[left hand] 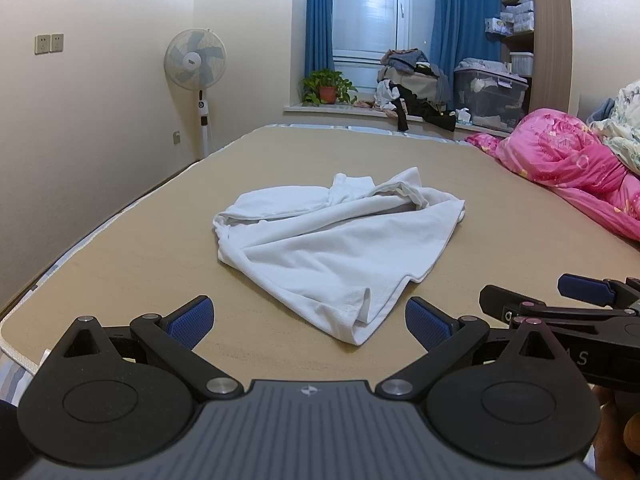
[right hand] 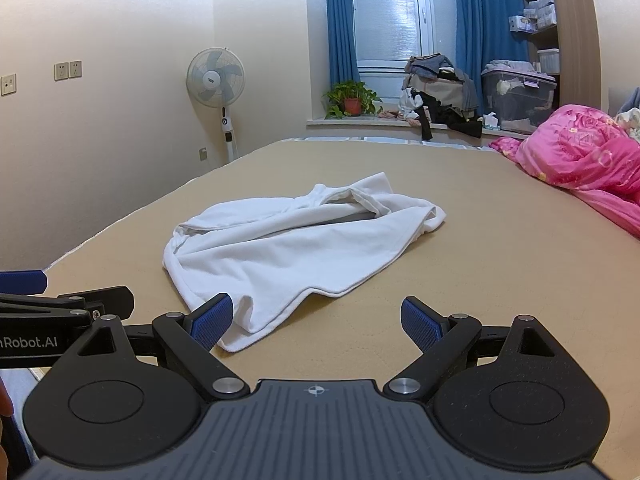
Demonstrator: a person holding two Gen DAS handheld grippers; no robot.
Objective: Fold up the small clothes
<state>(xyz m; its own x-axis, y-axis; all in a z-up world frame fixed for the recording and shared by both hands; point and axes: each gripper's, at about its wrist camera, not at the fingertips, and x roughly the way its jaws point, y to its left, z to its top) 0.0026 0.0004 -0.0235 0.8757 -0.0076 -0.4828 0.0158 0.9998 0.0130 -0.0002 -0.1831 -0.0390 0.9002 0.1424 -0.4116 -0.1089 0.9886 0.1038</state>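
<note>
Currently both tongs hang low over the near end of the bed [left hand: 480, 184], side by side, pointing toward the window [left hand: 366, 4] at top center of each frame.

Left tongs [left hand: 310, 322]: blue pads spread wide, nothing between them. The near corner of the white garment [left hand: 328, 240] lies in the gap ahead of the pads, touching neither.

Right tongs [right hand: 318, 320]: pads also spread wide, gripping nothing. In the right wrist view the left pad [right hand: 212, 322] overlaps the garment's near corner; contact cannot be judged. The right pad stands over bare tan sheet.

White garment [right hand: 280, 248]: crumpled, unfolded, lying flat on the tan bed surface at center frame in both views. A rolled opening with a ribbed hem sits at its far side; a stitched hem edge runs along the near right side. No part is lifted.

Cross-views: the right tongs show at lower right of the left wrist view [left hand: 576, 300], and the left tongs at lower left of the right wrist view [right hand: 60, 304].

Surroundings:
- Pink quilt [left hand: 568, 168], bunched at right edge of the bed, well apart from the garment.
- Standing fan [left hand: 195, 60], upper left, against the wall.
- Potted plant [left hand: 326, 88] on the windowsill, with a clothes pile [left hand: 412, 80] beside it.
- Blue curtains [left hand: 320, 16] flank the window.
</note>
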